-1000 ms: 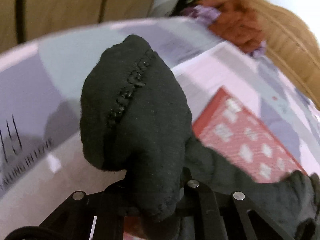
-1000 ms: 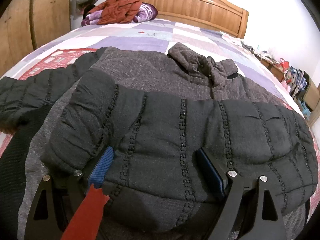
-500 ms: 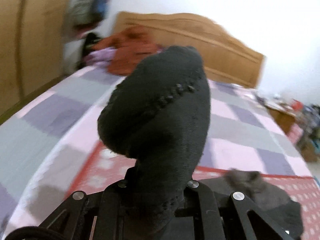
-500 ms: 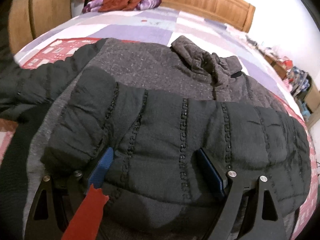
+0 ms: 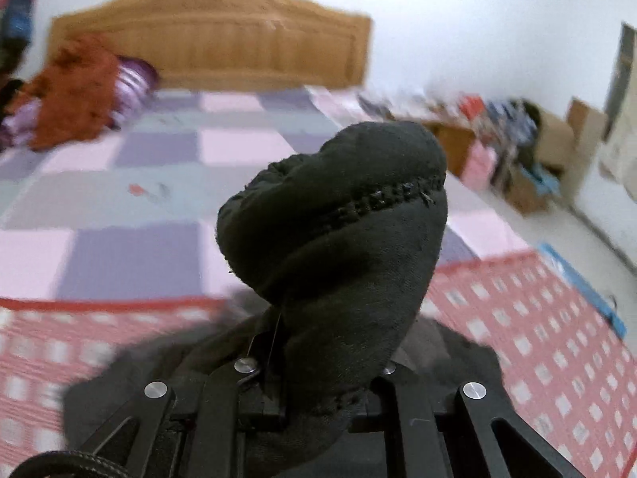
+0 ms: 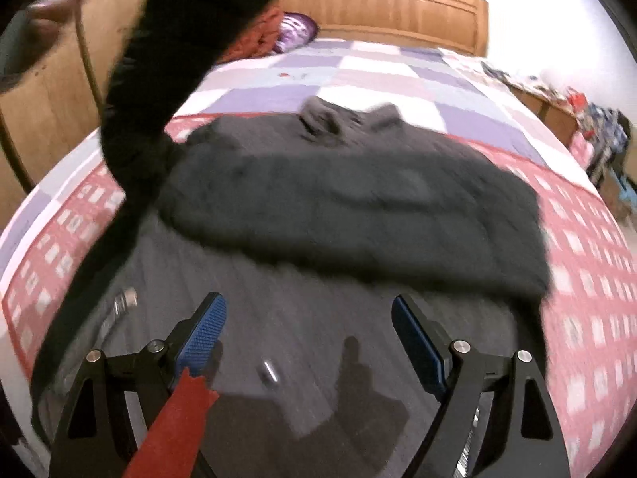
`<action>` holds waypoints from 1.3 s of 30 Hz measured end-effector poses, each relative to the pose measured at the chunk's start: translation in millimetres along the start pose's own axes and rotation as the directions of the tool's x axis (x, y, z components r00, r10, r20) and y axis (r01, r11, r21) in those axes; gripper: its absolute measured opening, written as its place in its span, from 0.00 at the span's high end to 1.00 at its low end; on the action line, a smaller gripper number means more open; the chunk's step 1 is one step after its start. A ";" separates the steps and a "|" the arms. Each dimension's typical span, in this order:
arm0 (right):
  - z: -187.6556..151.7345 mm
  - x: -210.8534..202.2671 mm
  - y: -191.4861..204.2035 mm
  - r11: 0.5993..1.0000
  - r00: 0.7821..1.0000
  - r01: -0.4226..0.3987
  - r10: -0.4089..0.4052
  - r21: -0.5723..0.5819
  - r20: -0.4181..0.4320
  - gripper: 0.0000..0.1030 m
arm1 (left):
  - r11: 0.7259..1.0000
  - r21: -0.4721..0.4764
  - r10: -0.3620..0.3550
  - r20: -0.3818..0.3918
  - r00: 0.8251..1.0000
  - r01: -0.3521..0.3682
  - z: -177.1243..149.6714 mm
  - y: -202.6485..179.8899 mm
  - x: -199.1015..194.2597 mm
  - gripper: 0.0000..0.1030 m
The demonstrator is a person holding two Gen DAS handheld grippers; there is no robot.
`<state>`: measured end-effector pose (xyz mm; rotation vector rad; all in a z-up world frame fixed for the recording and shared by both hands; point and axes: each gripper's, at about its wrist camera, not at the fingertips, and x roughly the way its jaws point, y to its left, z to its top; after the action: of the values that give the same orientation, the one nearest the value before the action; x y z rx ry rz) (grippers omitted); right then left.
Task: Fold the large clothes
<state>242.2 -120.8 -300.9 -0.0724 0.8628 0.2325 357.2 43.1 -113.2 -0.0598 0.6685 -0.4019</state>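
Raised black sleeve (image 6: 159,79) blocking wardrobe (image 6: 47,91), red clothes (image 5: 75,91) by headboard (image 5: 223,40)

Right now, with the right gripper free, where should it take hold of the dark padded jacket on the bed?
Probably the near hem of the jacket, from the near side: the open right gripper hovers just above that flat edge, while the left gripper holds the sleeve.
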 end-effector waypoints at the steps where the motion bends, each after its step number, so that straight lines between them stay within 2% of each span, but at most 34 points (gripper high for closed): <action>1: -13.1 -10.5 -10.2 1.000 1.000 0.004 -0.004 0.015 -0.012 0.15 | 1.000 0.010 -0.006 -0.027 1.000 0.007 -6.0 -10.6 16.5 0.88; 4: -40.9 -29.9 -36.4 0.999 0.999 0.024 -0.022 0.049 -0.044 0.15 | 0.998 0.061 0.007 -0.138 0.990 0.001 -40.3 -51.4 71.9 0.86; 6: -60.0 -40.2 -54.6 0.997 0.997 0.041 -0.036 0.064 -0.070 0.15 | 0.994 0.108 0.048 -0.225 0.973 -0.024 -69.4 -75.5 106.6 0.84; 9: -80.8 -50.3 -78.1 0.994 0.993 0.066 -0.057 0.090 -0.101 0.15 | 0.993 0.119 0.060 -0.303 0.951 -0.025 -94.2 -92.0 129.8 0.80; 10: -84.4 -52.4 -84.7 0.992 0.992 0.074 -0.063 0.100 -0.106 0.15 | 0.992 0.120 0.063 -0.301 0.952 -0.028 -95.8 -96.4 128.6 0.79; 14: -97.4 -60.8 -108.8 0.985 0.990 0.104 -0.089 0.136 -0.112 0.15 | 0.993 0.112 0.052 -0.230 0.972 -0.027 -96.3 -99.5 103.8 0.74; 16: -97.8 -61.9 -118.5 0.981 0.988 0.118 -0.101 0.151 -0.114 0.15 | 0.973 0.199 0.147 -0.162 0.976 -0.114 -93.9 -108.8 92.5 0.64; 18: -93.9 -60.7 -122.9 0.978 0.988 0.123 -0.105 0.167 -0.111 0.15 | 0.913 0.335 0.264 -0.050 0.963 -0.233 -94.3 -127.3 85.6 0.29; 19: -91.5 -60.8 -124.9 0.977 0.988 0.125 -0.107 0.175 -0.107 0.15 | 0.892 0.381 0.261 0.006 0.965 -0.243 -96.0 -136.0 78.4 0.22; 20: -87.8 -60.1 -124.8 0.975 0.989 0.127 -0.109 0.181 -0.104 0.15 | 0.894 0.406 0.192 0.028 0.981 -0.187 -97.0 -144.0 69.6 0.19; 21: -80.4 -55.7 -123.0 0.975 0.989 0.129 -0.112 0.183 -0.100 0.15 | 0.913 0.404 0.071 -0.008 0.997 -0.062 -96.2 -149.9 62.7 0.17; 22: -76.9 -55.1 -121.7 0.974 0.989 0.132 -0.117 0.183 -0.094 0.15 | 0.921 0.387 -0.028 -0.060 0.998 0.049 -95.7 -153.2 60.3 0.15; 23: -72.9 -54.7 -120.5 0.974 0.989 0.134 -0.120 0.183 -0.086 0.15 | 0.923 0.361 -0.104 -0.103 0.989 0.134 -95.9 -156.0 58.0 0.13; 24: -69.1 -54.3 -119.6 0.973 0.989 0.137 -0.124 0.185 -0.080 0.15 | 0.925 0.342 -0.135 -0.118 0.984 0.168 -96.7 -157.1 55.4 0.13; 25: -65.6 -54.8 -119.3 0.971 0.988 0.145 -0.134 0.190 -0.072 0.15 | 0.929 0.332 -0.135 -0.111 0.985 0.165 -97.8 -156.6 50.3 0.13; 27: -59.2 -55.5 -118.3 0.966 0.986 0.162 -0.153 0.201 -0.059 0.15 | 0.946 0.295 -0.112 -0.084 0.990 0.132 -97.4 -145.2 37.6 0.13; 29: -53.7 -57.1 -117.9 0.962 0.985 0.172 -0.166 0.210 -0.046 0.15 | 0.972 0.211 -0.089 -0.061 0.994 0.100 -96.9 -116.5 21.8 0.13; 31: -47.8 -57.9 -115.8 0.962 0.983 0.183 -0.181 0.205 -0.029 0.15 | 0.989 0.145 -0.007 -0.032 0.999 0.012 -99.6 -83.7 10.0 0.13; 33: -41.3 -56.6 -113.2 0.965 0.982 0.186 -0.186 0.186 -0.016 0.15 | 0.988 0.107 0.108 -0.009 0.994 -0.107 -104.6 -44.4 -0.5 0.12; 35: -31.3 -54.4 -109.3 0.969 0.982 0.184 -0.187 0.164 0.004 0.15 | 0.965 0.076 0.252 -0.014 0.968 -0.250 -105.9 2.5 -7.7 0.12; 37: -15.4 -49.7 -104.0 0.974 0.983 0.175 -0.182 0.147 0.036 0.15 | 0.938 0.019 0.346 -0.042 0.937 -0.345 -102.5 47.3 -9.6 0.12; 39: 5.2 -41.6 -98.5 0.979 0.984 0.152 -0.163 0.138 0.074 0.15 | 0.911 -0.039 0.407 -0.072 0.911 -0.410 -100.7 82.9 -7.0 0.12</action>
<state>242.8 -223.0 -269.0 -0.0073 0.7818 0.0289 318.9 129.6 -203.2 0.0432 0.7334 0.0195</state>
